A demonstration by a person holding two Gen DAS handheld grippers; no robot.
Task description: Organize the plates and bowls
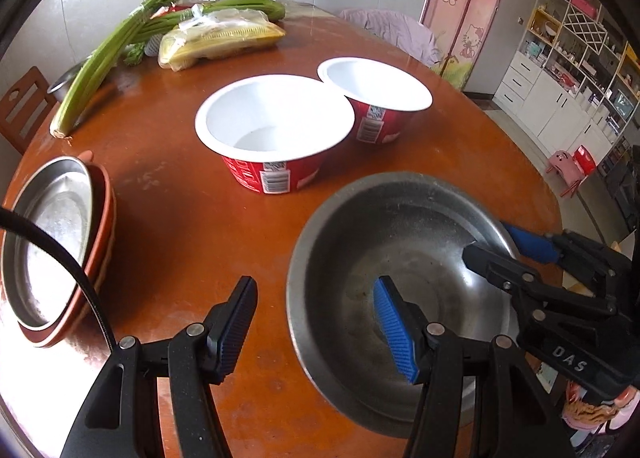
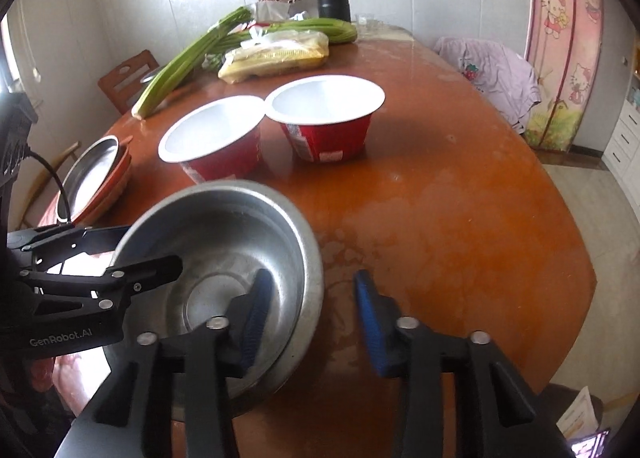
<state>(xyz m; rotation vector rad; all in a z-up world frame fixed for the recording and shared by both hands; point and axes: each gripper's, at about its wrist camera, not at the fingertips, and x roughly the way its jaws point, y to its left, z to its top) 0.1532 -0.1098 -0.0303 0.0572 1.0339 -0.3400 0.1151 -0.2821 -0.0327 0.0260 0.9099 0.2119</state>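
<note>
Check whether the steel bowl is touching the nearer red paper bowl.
Apart. The left wrist view shows bare table between the steel bowl rim and the nearer red paper bowl.

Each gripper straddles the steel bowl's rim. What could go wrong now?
1. The steel bowl has a thin, smooth rim; it may slip from the left gripper and right gripper, both not yet pressing it.
2. Lifting it forward could knock the red paper bowl close behind.
</note>
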